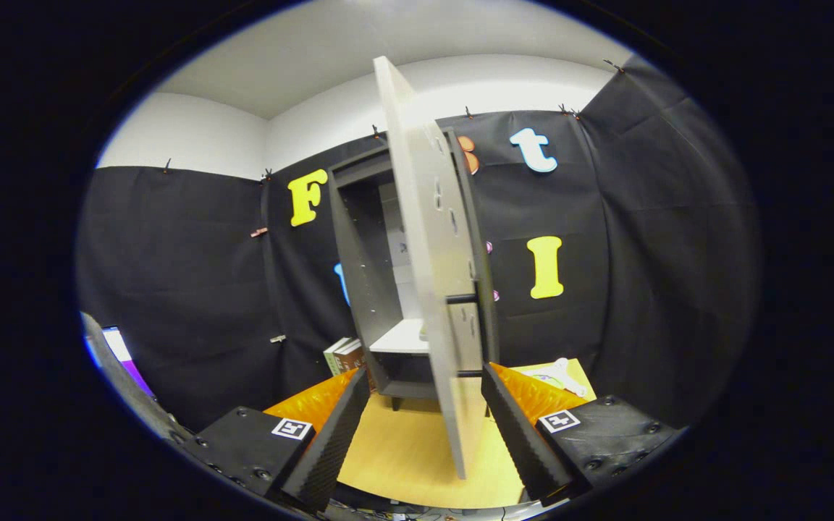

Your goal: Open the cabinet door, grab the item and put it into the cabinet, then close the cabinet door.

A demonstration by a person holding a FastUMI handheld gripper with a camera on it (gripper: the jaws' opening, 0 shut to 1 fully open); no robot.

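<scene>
The cabinet (370, 289) stands upright on the desk (402, 449) against the black booth wall, its dark frame open toward the camera. Its pale cabinet door (435, 289) is swung wide out and shows nearly edge-on, reaching from above the cabinet top down to the desk between the fingers. Inside, a light shelf (399, 338) crosses the lower part of the cabinet; a small pale thing may rest at its right end behind the door, too hidden to identify. The tongs (424, 376) are released, their two fingers spread well apart on either side of the door's lower edge, pressing on nothing. Some books (344, 356) stand just left of the cabinet's base, beyond the left finger. A small white item (558, 374) lies on the desk to the right of the cabinet, just beyond the right finger.
</scene>
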